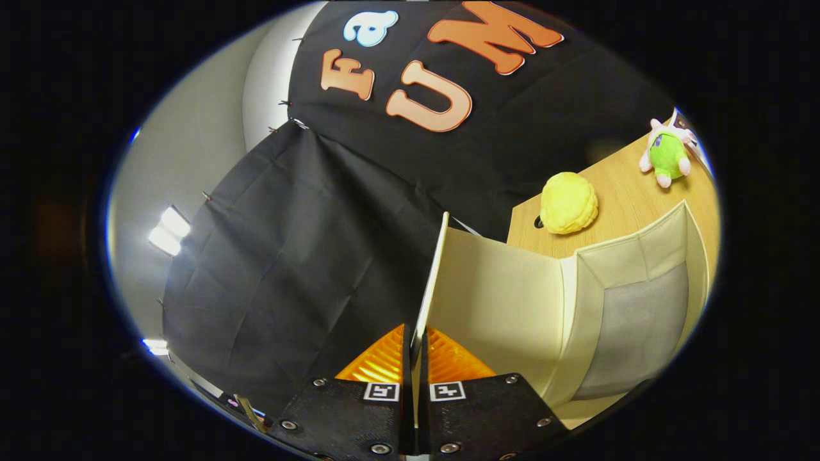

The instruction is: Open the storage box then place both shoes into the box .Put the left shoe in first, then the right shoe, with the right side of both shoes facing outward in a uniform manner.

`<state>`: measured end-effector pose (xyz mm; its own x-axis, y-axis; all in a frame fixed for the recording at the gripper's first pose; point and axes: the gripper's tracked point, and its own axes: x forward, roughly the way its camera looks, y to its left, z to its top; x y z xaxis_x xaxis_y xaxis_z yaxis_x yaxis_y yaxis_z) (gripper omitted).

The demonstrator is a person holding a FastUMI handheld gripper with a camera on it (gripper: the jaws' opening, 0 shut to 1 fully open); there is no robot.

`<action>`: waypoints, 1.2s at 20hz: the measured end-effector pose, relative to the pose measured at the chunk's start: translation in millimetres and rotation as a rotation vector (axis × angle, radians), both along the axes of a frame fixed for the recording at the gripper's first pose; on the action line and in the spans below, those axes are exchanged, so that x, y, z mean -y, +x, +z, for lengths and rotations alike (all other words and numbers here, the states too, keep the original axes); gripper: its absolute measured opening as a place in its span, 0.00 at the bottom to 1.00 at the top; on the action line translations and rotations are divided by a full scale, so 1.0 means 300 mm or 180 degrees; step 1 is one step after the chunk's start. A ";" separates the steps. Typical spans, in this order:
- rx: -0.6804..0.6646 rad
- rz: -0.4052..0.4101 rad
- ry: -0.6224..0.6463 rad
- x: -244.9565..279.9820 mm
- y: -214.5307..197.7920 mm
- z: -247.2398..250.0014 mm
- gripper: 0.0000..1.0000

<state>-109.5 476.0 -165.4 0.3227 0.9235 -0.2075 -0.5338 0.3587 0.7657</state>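
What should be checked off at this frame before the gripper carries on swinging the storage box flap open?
1. Grip on the flap: ok. The gripper has both fingers closed on the edge of the box flap.
2. Flap lifted: ok. It stands up, clear of the storage box.
3. Box interior exposed: ok. Cream walls and a grey inner panel show.
4. Shoes located: cannot tell.
5. Clutter near the box: ok. The yellow plush toy and the green plush toy sit on the wooden table beyond the box, apart from it.
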 end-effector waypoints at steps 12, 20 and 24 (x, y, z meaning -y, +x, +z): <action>0.0305 -0.0239 -0.0456 0.034 0.044 -0.096 0.98; 0.0509 -0.0819 -0.0733 0.311 0.186 -0.124 0.98; 0.0655 -0.1218 -0.1007 0.532 0.269 -0.168 0.98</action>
